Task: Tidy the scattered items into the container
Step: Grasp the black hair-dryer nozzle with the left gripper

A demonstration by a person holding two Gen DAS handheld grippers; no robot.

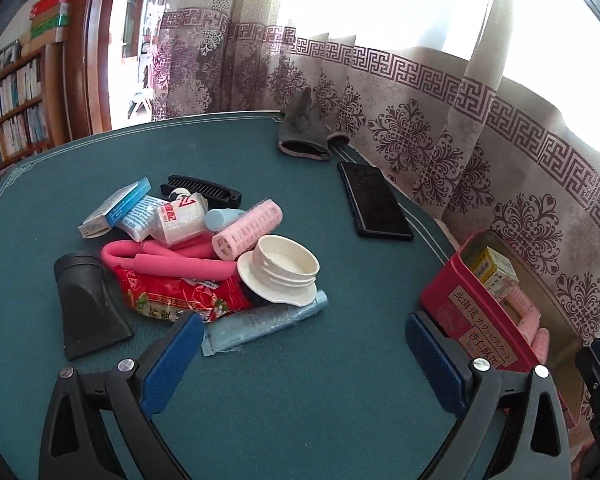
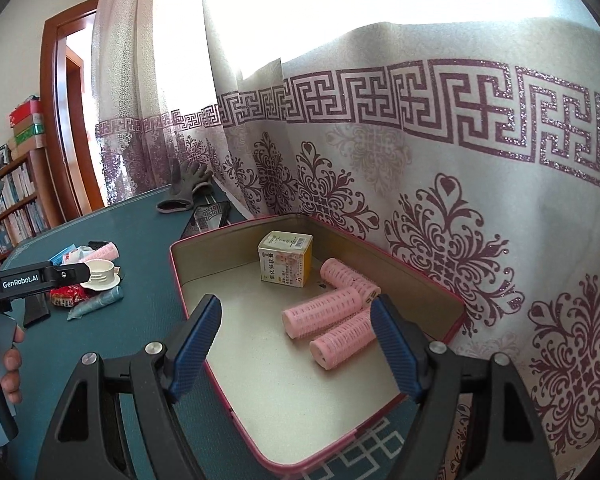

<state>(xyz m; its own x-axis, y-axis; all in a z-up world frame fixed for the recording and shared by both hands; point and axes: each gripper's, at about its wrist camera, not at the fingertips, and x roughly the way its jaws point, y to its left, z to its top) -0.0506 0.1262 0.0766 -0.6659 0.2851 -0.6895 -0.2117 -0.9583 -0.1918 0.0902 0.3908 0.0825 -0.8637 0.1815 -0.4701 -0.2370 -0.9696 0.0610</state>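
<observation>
While my right tool (image 2: 296, 344) hangs spread & empty over the tin (image 2: 420, 276), my left tool (image 1: 304, 364), also spread w/ nothing in it, is nearer the pile: pink roller (image 1: 247, 229) lies ahead-left on the counter (image 1: 300, 408), long axis diagonal.

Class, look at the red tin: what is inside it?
Inside the red tin lie three pink hair rollers and one small yellow-and-white box standing near the far corner. The right gripper, open, hides part of the floor.
</observation>
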